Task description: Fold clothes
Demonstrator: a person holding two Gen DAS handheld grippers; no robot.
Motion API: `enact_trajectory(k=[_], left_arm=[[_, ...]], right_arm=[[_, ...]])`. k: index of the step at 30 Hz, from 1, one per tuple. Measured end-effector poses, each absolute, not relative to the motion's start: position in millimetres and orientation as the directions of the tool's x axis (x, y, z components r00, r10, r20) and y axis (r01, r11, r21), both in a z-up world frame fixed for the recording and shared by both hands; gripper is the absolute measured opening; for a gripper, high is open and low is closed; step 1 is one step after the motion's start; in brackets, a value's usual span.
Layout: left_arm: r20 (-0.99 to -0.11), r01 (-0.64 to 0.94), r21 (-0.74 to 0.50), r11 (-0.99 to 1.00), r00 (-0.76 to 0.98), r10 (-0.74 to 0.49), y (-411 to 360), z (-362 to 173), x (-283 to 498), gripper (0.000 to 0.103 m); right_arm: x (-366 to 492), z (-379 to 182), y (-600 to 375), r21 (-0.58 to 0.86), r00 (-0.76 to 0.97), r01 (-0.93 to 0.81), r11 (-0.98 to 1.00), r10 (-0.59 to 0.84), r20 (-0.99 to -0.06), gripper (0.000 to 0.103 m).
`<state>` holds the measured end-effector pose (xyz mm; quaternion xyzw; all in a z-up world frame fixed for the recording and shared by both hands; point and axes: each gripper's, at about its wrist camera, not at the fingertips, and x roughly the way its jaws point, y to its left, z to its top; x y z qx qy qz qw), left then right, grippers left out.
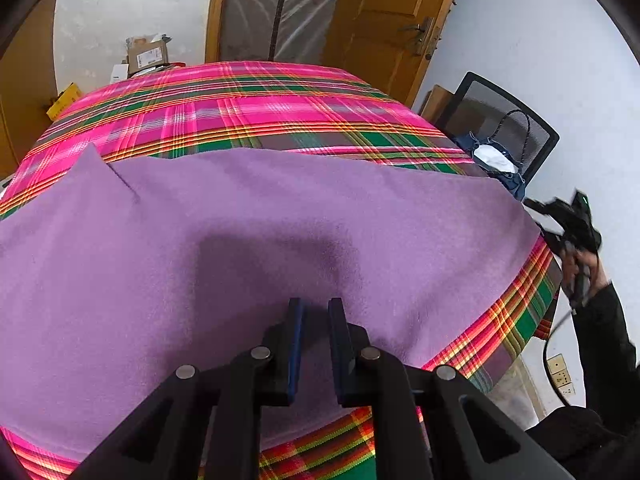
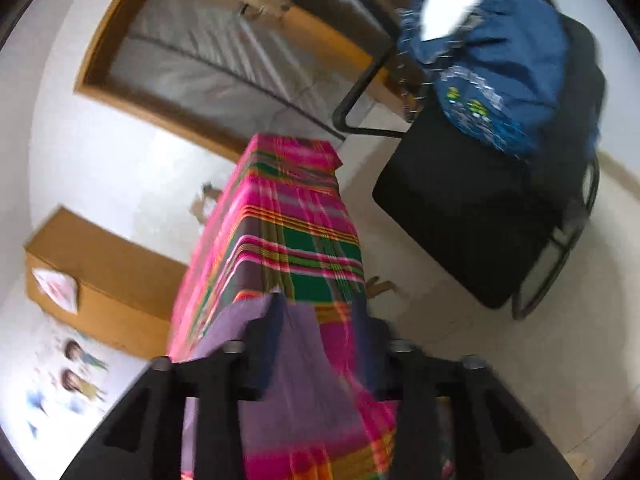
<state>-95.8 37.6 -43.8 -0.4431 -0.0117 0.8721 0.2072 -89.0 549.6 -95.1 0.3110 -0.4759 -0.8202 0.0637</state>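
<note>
A purple cloth (image 1: 280,220) lies spread flat over the near part of a table covered in pink and green plaid (image 1: 260,112), with one corner folded up at the left. My left gripper (image 1: 316,304) is over the cloth's near middle. Its jaws stand a narrow gap apart, and only the cloth beneath shows between them. Off the table's right edge, a hand (image 1: 592,268) holds my right gripper (image 1: 560,216). In the blurred right wrist view my right gripper (image 2: 320,308) is open wide at the table's (image 2: 288,208) end, and the purple cloth's (image 2: 296,360) edge runs between its fingers without being pinched.
A black mesh chair (image 1: 520,120) with a blue bag (image 2: 500,72) on it stands close to the table's right side. A wooden door (image 1: 380,20) and a cardboard box (image 1: 146,56) are behind the table. A dark sleeve (image 1: 608,344) is at the right.
</note>
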Motion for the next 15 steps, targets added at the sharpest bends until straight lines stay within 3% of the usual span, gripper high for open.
enact_trajectory(k=[9,10,12,15], left_arm=[[-0.774,-0.361,-0.200,-0.911,-0.512,0.373,40.0,-43.2,-99.1,0.012],[-0.773,-0.361,-0.203,-0.910,-0.512,0.375,39.5,-43.3,-98.7,0.012],[-0.771,-0.359,-0.209,-0.909,-0.512,0.380,38.5,-43.6,-97.6,0.012],[-0.766,-0.358,-0.214,-0.909,-0.516,0.384,37.6,-44.3,-94.7,0.012]], right_arm=[[-57.1,-117.6,530.7,0.921,-0.798,-0.134,-0.366,-0.511,-0.319,0.042],[-60.2,-116.4,528.4,0.921,-0.794,-0.128,-0.367,-0.519,-0.317,0.040],[-66.6,-112.6,523.4,0.903,-0.785,-0.133,-0.408,-0.512,-0.348,0.006],[-64.0,-105.8,524.3,0.876,-0.799,-0.147,-0.460,-0.467,-0.379,0.005]])
